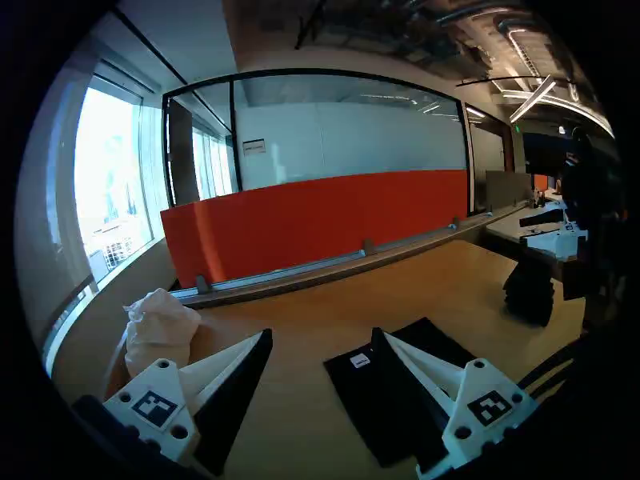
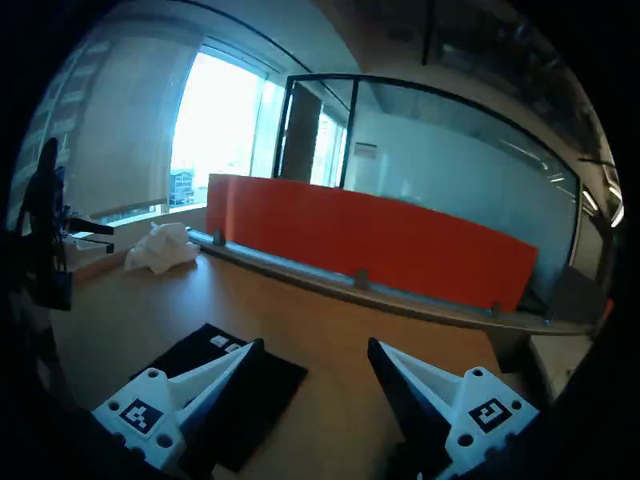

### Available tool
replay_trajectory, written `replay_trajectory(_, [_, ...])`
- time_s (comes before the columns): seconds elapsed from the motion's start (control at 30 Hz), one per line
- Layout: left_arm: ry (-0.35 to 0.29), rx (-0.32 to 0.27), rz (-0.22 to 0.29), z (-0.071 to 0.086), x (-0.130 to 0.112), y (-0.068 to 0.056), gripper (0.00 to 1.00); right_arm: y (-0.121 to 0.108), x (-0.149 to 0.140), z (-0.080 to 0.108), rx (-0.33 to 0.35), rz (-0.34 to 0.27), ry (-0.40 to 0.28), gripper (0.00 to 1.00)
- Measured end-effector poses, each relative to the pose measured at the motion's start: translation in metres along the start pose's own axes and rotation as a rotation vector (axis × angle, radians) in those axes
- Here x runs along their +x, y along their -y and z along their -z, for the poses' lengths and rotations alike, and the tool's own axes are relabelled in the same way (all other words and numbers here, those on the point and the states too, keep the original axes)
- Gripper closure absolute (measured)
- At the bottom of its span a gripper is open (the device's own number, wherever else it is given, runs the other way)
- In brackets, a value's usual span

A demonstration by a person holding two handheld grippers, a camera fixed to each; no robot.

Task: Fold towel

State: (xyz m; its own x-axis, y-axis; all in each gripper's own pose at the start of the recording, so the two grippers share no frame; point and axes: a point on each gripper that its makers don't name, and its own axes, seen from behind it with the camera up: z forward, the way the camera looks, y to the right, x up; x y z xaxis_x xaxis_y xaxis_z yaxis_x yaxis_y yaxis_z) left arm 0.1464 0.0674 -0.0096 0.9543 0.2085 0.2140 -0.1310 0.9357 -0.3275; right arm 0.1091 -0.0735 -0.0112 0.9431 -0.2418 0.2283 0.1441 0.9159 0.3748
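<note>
On the wooden bench (image 1: 416, 288), the black towel (image 1: 364, 400) is lying flat as a neat, straight-edged rectangle, with a small white tag (image 1: 360, 360) showing near its far edge. The left claw (image 1: 322, 332) is hovering just above it with its two fingers spread wide and gripping nothing; its right-hand finger is crossing in front of part of the cloth. Seen from the right gripper view, the towel (image 2: 268, 392) is sitting low and to the left, with bare bench (image 2: 336, 400) showing between the fingers, and the right claw (image 2: 314, 342) is likewise hanging open and empty, its left-hand finger overlapping the cloth's near corner. Neither claw seems to be touching the fabric.

Judging by the compact shape and squared edges, the towel is looking as though at least one fold is already made. Two white tags (image 2: 218, 342) are showing close together in the right gripper view, which may be hinting at stacked layers, though the layers themselves are too dark to count. Whether another fold is wanted is not something these pictures are settling; if so, both claws are needing to come down and pinch an edge, since nothing is being held at the moment.

Farther off, a crumpled white cloth (image 1: 160, 320) is resting near the bench's far left corner, well apart from the towel, and an orange divider (image 1: 320, 216) is running along the back edge.
</note>
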Motion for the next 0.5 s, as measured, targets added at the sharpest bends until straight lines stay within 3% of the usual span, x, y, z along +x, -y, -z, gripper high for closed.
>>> replay_trajectory(0.5, [0.087,-0.069,-0.035,-0.011,-0.056,-0.024,0.09,0.035,-0.041,-0.006,0.092,0.047,0.104,0.0])
